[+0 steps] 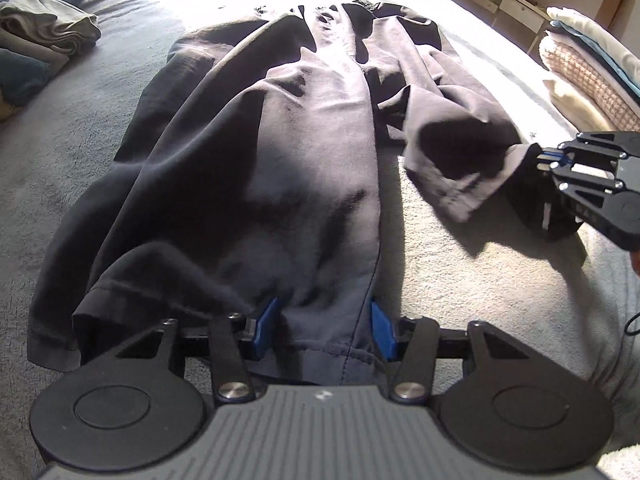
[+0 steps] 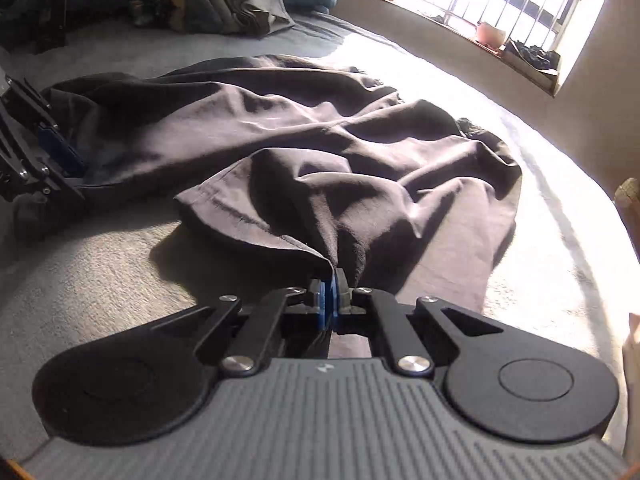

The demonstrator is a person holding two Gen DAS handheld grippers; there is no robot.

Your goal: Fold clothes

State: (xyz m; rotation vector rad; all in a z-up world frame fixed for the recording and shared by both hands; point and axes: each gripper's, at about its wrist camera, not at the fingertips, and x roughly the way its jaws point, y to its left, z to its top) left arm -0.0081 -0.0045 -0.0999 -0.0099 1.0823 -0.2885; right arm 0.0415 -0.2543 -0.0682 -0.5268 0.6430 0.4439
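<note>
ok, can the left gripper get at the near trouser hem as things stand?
Probably yes. The left gripper is open, with the dark trousers' hem already lying between its blue pads, nothing in the way. The right gripper is shut on the other leg, apart.

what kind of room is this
Most likely a bedroom: dark trousers are spread on what looks like a grey bed cover, with piled clothes and a blue pillow at one side, stacked bedding at the other, and a barred window.
</note>
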